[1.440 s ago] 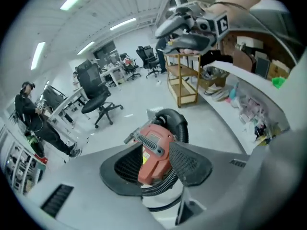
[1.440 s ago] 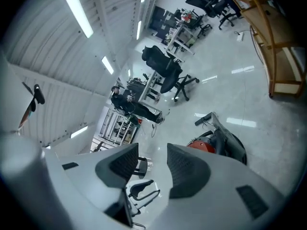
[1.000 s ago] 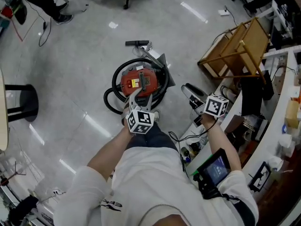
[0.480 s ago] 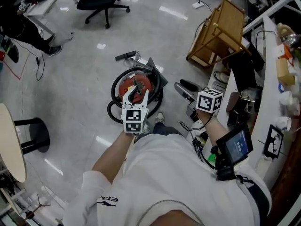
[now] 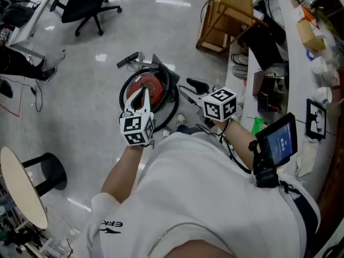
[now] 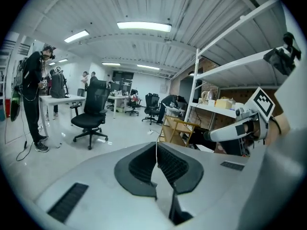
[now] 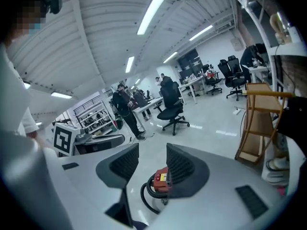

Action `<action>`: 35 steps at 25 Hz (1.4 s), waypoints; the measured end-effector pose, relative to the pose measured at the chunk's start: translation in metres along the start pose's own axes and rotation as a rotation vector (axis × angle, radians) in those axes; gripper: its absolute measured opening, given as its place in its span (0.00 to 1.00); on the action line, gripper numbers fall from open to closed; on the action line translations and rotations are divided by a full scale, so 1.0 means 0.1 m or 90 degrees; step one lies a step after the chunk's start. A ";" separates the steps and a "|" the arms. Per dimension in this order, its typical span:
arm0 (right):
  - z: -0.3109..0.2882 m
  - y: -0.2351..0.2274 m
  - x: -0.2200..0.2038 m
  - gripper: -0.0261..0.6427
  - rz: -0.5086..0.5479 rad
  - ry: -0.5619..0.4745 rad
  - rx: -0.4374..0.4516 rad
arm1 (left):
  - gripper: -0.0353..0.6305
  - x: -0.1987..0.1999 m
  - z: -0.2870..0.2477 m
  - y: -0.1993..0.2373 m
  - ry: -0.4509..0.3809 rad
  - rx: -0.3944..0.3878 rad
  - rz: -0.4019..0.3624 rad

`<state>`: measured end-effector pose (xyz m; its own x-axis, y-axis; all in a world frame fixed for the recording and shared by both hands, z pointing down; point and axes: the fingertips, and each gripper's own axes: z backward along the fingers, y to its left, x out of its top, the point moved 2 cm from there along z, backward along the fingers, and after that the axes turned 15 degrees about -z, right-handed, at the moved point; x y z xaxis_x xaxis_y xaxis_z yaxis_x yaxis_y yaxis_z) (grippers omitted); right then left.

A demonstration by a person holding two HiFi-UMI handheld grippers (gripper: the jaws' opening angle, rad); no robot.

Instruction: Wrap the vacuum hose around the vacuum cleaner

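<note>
Grey floor (image 5: pixel 80 90): office chair (image 5: pixel 86 7), wooden rack (image 5: pixel 226 15) near vacuum cleaner (image 5: pixel 154 87) (hose (image 5: pixel 173 93) coiled around).

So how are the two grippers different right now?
The left gripper has just been closing its jaws, which are now together; the right gripper has its jaws apart. In the head view the left gripper overlaps the vacuum; the right gripper is off to its side. Both carry a marker cube and hold nothing between their jaws.
</note>
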<state>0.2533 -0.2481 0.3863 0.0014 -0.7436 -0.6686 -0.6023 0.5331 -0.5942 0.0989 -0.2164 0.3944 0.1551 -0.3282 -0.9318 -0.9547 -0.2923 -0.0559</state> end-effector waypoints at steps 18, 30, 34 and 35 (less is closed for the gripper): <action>0.25 0.06 -0.03 0.04 0.045 -0.062 -0.044 | 0.06 0.17 -0.02 -0.31 -0.022 -0.061 -0.024; 0.18 0.08 -0.03 0.04 0.042 -0.063 -0.046 | 0.06 0.15 -0.04 -0.30 -0.017 -0.070 -0.026; 0.17 0.12 -0.05 0.04 0.041 -0.064 -0.045 | 0.06 0.14 -0.01 -0.29 -0.018 -0.072 -0.027; 0.16 0.12 -0.05 0.04 0.041 -0.064 -0.046 | 0.06 0.14 0.00 -0.29 -0.017 -0.072 -0.028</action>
<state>0.2589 -0.2310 0.3751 0.0389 -0.6632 -0.7475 -0.6594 0.5450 -0.5179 0.1286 -0.2130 0.3832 0.1871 -0.2891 -0.9388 -0.9123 -0.4055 -0.0570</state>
